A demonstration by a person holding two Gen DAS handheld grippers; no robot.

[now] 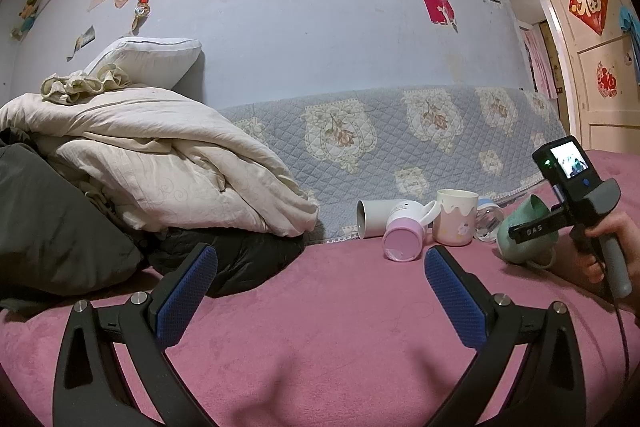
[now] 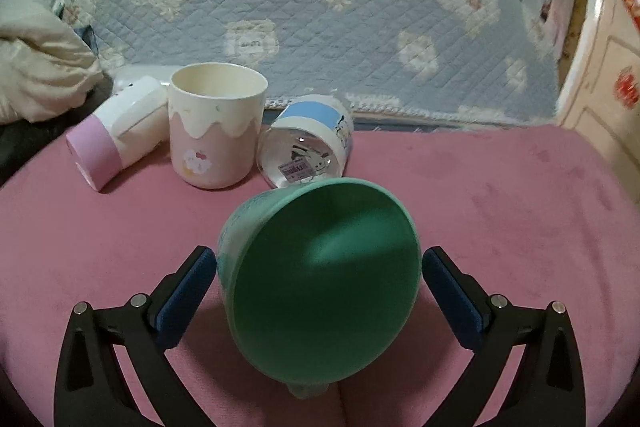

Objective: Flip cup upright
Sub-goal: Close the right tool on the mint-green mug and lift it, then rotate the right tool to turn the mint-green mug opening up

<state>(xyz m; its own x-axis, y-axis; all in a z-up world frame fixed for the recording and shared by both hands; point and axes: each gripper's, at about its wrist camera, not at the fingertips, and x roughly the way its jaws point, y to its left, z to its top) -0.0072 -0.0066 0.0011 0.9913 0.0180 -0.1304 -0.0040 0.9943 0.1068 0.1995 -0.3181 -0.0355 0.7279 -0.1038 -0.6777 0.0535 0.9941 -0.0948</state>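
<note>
Green plastic cup [image 2: 320,279] sits tilted between the right gripper [image 2: 318,291] fingers, mouth towards the camera, near side of the upright cream-and-pink cup [image 2: 216,131]. Jaws wide, pads flanking; contact uncertain. Left gripper [image 1: 318,291] spread wide, empty, farther off

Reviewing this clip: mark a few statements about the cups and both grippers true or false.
1. The green cup sits between the right gripper pads, tilted. True.
2. The cream-and-pink cup lies on its side. False: it stands upright, mouth up.
3. The left gripper holds a cup. False: it is open and holds nothing.
4. The pink-bottomed white mug lies on its side. True.
5. The cups rest on a pink blanket. True.
</note>
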